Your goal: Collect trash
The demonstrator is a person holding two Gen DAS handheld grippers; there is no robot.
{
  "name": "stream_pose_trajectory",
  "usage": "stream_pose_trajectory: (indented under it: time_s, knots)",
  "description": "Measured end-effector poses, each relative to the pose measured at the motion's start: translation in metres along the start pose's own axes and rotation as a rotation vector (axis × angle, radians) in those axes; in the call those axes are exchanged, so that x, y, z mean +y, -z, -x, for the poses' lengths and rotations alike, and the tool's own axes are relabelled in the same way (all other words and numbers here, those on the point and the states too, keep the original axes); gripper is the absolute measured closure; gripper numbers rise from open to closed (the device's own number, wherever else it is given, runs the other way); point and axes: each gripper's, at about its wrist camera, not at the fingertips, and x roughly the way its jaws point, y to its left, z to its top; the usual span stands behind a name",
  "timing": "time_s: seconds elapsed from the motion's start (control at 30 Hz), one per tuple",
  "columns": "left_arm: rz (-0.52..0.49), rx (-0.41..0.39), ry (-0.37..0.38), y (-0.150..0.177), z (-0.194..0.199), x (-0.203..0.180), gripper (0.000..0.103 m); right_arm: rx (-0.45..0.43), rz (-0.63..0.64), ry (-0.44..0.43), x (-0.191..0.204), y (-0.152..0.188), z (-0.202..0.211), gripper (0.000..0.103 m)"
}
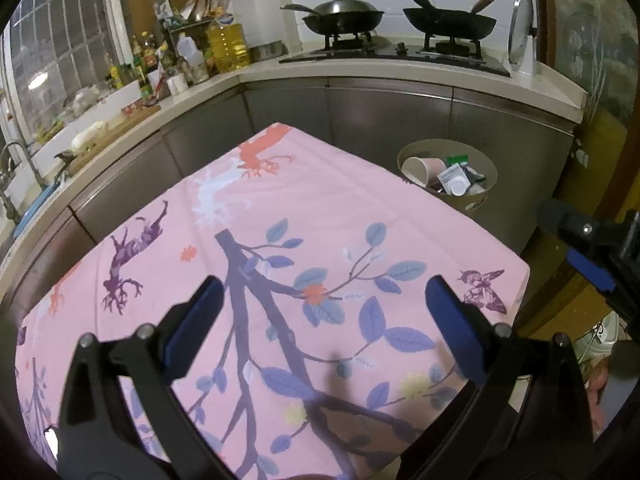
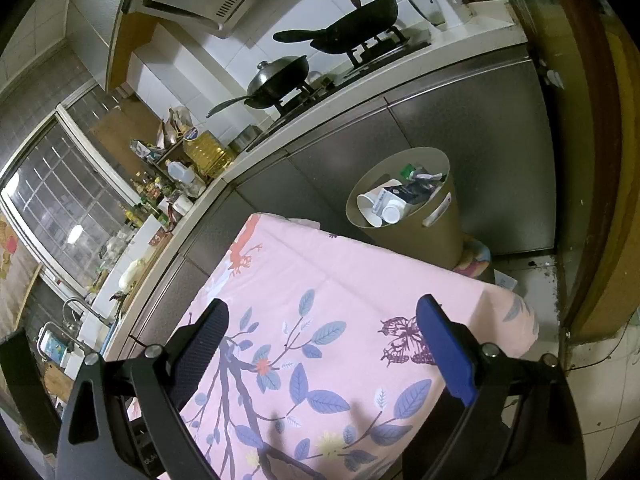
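Note:
A tan round trash bin (image 1: 486, 168) (image 2: 436, 224) stands on the floor past the far right corner of the table. It holds paper cups (image 1: 420, 170) (image 2: 370, 202), cartons and wrappers. The table carries a pink cloth (image 1: 304, 208) (image 2: 320, 280) printed with branches, leaves and a butterfly; no loose trash shows on it. My left gripper (image 1: 324, 300) hangs open above the cloth with nothing between its fingers. Open and holding nothing, my right gripper (image 2: 322, 320) hovers over the table's right part. In the left wrist view the right gripper's blue pad (image 1: 590, 270) shows at the right edge.
A kitchen counter (image 1: 280, 68) wraps behind and left of the table, with grey cabinet fronts below. Two woks (image 1: 342, 18) (image 2: 280, 76) sit on a gas stove. Oil and sauce bottles (image 1: 228, 42) crowd the corner. A sink tap (image 1: 12, 168) is at far left. Tiled floor (image 2: 532, 276) lies right of the table.

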Motion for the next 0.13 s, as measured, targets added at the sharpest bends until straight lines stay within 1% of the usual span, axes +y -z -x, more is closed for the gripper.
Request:
stream_pose_trajectory:
  time_s: [0.13]
  knots:
    - [0.012,-0.003,-0.001,-0.0001,0.0024,0.0045,0.006,-0.001,0.002,0.000,-0.0004,-0.0010,0.0001,0.012]
